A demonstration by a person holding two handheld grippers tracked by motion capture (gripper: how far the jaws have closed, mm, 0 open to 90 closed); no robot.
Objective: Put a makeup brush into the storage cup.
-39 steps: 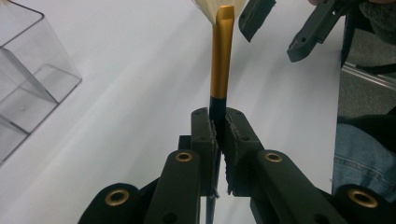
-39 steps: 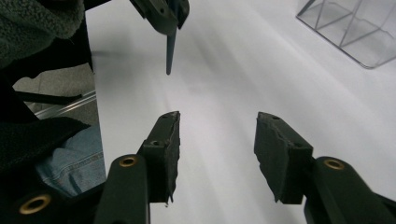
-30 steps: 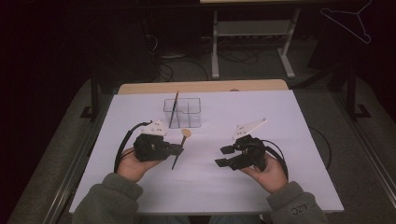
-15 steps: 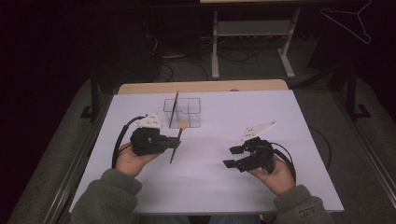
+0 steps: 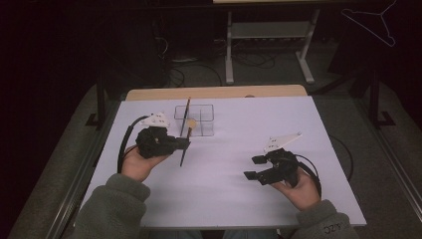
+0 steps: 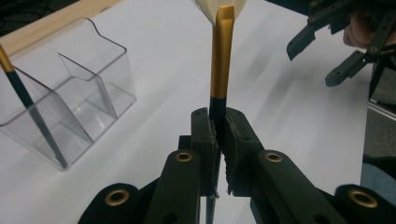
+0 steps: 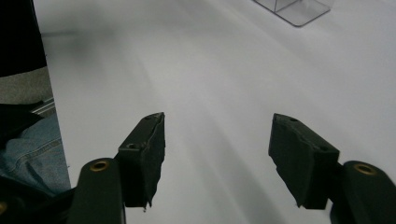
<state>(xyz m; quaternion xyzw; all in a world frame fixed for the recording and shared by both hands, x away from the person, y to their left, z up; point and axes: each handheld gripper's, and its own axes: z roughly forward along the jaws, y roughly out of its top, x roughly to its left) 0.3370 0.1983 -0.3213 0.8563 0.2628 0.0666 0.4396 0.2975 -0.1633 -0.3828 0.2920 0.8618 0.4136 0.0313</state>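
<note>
1. Since the earlier high view, the left gripper (image 5: 185, 143) had carried the brush (image 5: 184, 134) up and closer to the clear organizer (image 5: 196, 112), while the right gripper (image 5: 255, 168) drifted off to the right side of the bench (image 5: 318, 129), and its jaws had just been opening with nothing between them.
2. High view: brush was standing nearly upright in the left gripper, just in front of the organizer, where another brush (image 5: 188, 107) already leaned in a compartment. Looked to me like the drop-in step.
3. Left gripper view: jaws were clenched tight on the black handle, right below the gold ferrule (image 6: 220, 60), bristles at the top. Organizer (image 6: 70, 102) sat off to the left. I'd say flip or tilt the brush so the handle end goes in first, line it up over an empty compartment, and only let go once it's inside the wall.
4. Right gripper view: jaws were spread and released, hovering over bare bench (image 7: 210, 70). Probably fine kept clear.
</note>
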